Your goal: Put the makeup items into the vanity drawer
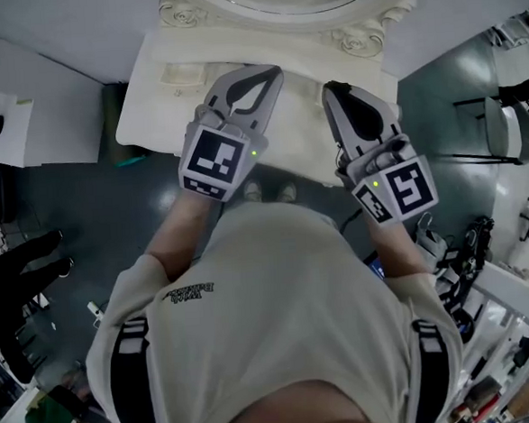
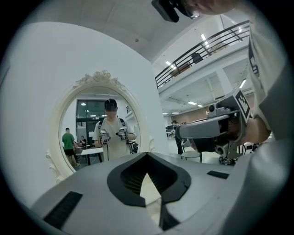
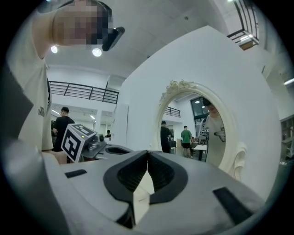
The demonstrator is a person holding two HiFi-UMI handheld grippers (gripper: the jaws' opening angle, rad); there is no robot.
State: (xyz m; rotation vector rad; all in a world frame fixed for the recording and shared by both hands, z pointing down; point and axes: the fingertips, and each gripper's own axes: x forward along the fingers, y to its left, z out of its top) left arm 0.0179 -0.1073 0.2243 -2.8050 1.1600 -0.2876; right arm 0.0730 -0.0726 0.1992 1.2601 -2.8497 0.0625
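mirror (image 1: 273, 7) at top centre, behind vanity top (image 1: 152, 107) — over it, left gripper (image 1: 269, 73) mid-frame, right gripper (image 1: 335, 91) just right, apart.

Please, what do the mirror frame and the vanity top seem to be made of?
The mirror frame looks like carved wood or moulded resin, painted matte cream: scrolled relief shows at its crest, but not which of the two. The vanity top looks like wood painted the same cream, smooth, with a moulded edge; the paint hides any grain.
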